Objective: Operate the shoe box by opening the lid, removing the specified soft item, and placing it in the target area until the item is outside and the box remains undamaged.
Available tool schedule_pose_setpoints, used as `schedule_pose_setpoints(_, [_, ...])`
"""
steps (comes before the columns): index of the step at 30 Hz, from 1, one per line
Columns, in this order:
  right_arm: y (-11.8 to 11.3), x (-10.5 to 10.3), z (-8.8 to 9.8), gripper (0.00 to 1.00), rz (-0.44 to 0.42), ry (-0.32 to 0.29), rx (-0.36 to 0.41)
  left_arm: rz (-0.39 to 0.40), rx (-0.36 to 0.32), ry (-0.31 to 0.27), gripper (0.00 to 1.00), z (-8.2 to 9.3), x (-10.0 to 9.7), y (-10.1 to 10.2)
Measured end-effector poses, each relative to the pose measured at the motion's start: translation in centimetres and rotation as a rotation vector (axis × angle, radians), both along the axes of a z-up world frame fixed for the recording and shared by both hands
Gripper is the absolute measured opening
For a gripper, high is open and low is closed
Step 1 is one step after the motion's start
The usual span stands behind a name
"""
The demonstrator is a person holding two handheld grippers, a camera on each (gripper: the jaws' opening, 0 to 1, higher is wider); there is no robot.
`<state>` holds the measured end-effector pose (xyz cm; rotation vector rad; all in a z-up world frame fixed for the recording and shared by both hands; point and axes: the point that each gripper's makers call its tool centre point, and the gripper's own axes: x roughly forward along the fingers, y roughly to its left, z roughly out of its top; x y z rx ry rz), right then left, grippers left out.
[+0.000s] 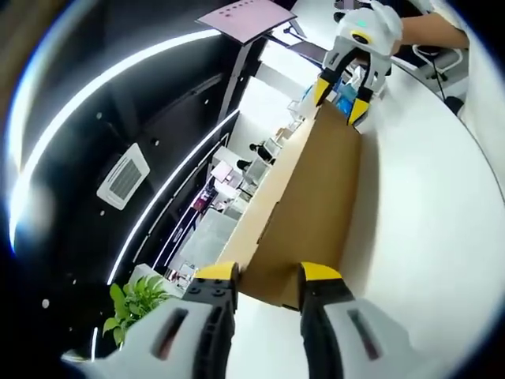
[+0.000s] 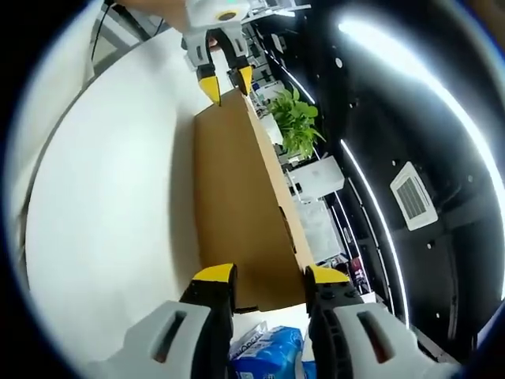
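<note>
A plain brown cardboard shoe-box lid [image 1: 304, 213] stands lifted on a white tabletop [image 1: 426, 221], held up between two hand-held grippers, one at each end. In the left gripper view, the left gripper [image 1: 268, 278], white with yellow-and-black tipped jaws, sits at the near end of the lid, its jaws parted with the cardboard edge between the tips; whether they actually pinch the edge cannot be told. At the far end of the lid, the right gripper [image 1: 341, 99] appears with its yellow tips straddling the opposite edge, a person's bare forearm [image 1: 430, 28] behind it. In the right gripper view the arrangement is mirrored: the right gripper [image 2: 270, 276] brackets the near end of the same lid [image 2: 237, 205], and the left gripper [image 2: 226, 84] meets the far end. Just below the lid, between the right jaws, lies the soft item, a blue-and-white plastic-wrapped pack [image 2: 268, 351], still inside the box. A green potted plant [image 2: 296, 118] stands beyond the table's edge. The step in hand looks like opening the lid. To do it well, both ends should probably rise together and evenly, so the cardboard does not twist or crease, with only light pressure at the edges; the lid needs to swing fully clear before either gripper reaches down for the pack. There is printing on the pack's wrapper, but it is too small and cropped to read; no brand or label is legible on the cardboard.
</note>
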<state>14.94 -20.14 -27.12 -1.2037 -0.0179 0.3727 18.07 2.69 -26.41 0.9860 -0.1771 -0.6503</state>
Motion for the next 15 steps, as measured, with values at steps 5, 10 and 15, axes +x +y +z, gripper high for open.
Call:
schedule_pose_setpoints(5, [0.0,-0.1,0.0,0.36,0.017,0.064,0.087,-0.044,-0.137,0.147,0.39,-0.1,-0.6,-0.5])
schedule_pose_setpoints(10, [0.6,-0.3,0.4,0.39,0.035,0.102,0.212,-0.057,-0.196,0.181,0.41,0.2,-0.7,-0.6])
schedule_pose_setpoints(15, [0.6,-0.5,1.7,0.40,0.041,0.117,0.374,-0.071,-0.352,0.306,0.45,0.6,-0.9,-0.8])
